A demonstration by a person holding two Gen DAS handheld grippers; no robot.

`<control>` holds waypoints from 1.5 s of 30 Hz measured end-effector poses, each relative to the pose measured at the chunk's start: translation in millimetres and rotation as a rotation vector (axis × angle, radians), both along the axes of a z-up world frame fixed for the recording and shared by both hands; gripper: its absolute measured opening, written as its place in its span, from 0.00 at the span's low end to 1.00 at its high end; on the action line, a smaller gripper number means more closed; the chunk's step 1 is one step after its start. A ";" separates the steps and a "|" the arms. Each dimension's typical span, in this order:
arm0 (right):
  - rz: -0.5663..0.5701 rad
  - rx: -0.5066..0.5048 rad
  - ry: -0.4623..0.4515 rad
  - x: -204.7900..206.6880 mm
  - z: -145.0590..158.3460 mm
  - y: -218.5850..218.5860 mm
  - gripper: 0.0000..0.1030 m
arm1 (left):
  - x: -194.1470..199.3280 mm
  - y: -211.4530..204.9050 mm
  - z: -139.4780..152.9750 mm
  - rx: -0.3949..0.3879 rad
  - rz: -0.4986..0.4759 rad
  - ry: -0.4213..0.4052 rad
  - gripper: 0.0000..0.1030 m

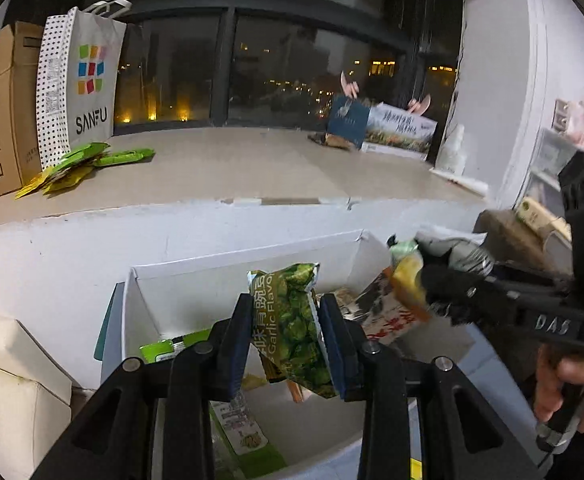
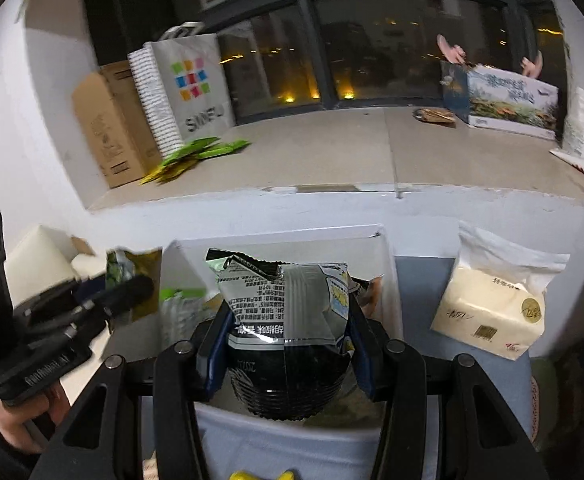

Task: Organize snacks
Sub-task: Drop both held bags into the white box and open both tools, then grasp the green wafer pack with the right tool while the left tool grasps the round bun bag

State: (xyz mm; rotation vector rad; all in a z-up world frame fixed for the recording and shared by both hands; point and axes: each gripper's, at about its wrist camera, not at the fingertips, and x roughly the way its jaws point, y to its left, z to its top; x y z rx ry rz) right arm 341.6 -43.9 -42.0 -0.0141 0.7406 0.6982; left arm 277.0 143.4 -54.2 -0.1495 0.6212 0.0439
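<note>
We hold a gripper in each hand over a white box [image 1: 252,264] below the window ledge [image 1: 252,168].

Left gripper [image 1: 286,332]: jaws closed tight on a green pea packet [image 1: 296,320], which hangs upright between them above the box. More green packets [image 1: 164,350] lie inside.

Right gripper [image 2: 288,344]: jaws partly apart, clamped on the sides of a black-and-silver snack bag [image 2: 288,320], held over the box's near edge. In the left view this bag [image 1: 456,248] sits just right of the pea packet.

On the ledge: loose green packets [image 1: 80,164] beside a paper bag [image 1: 84,76] and a carton [image 1: 0,108]. A tissue pack [image 2: 492,312] stands right of the box.
</note>
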 end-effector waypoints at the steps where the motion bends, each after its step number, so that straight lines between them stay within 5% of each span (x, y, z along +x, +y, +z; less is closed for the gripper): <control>1: -0.007 -0.002 0.007 5.9 -1.8 -0.3 0.53 | 1.8 -0.8 -2.2 0.012 0.003 0.009 0.38; 2: -0.013 -0.004 0.011 11.1 -3.5 -0.7 0.54 | 4.0 -1.8 -5.1 0.023 0.001 0.024 0.42; 3: -0.011 -0.002 0.020 15.1 -4.8 -0.4 0.59 | 4.7 -1.8 -7.3 0.031 0.010 0.040 0.63; 4: 0.004 0.000 0.046 19.5 -7.1 0.3 0.62 | 3.9 -0.1 -9.7 0.019 0.020 0.056 0.97; 5: 0.013 -0.009 0.072 23.2 -9.6 1.1 0.80 | 0.1 1.5 -10.0 0.004 0.015 0.042 0.99; 6: 0.007 -0.015 0.082 24.1 -10.9 0.9 0.96 | -2.6 3.3 -9.6 -0.003 0.013 0.036 1.00; 8: -0.011 -0.008 0.037 19.1 -9.1 -3.4 1.00 | -8.3 7.7 -9.0 -0.016 0.028 0.040 1.00; 18: -0.005 -0.110 -0.110 -8.9 9.4 -6.4 1.00 | -67.8 11.6 12.4 -0.045 0.062 -0.042 1.00; 33: 0.107 0.032 -0.324 -153.6 56.3 -73.6 1.00 | -220.4 -50.6 45.4 -0.025 0.017 -0.183 1.00; 45: 0.033 0.040 -0.185 -210.7 -7.0 -151.6 1.00 | -262.4 -61.5 6.4 -0.103 0.052 -0.109 1.00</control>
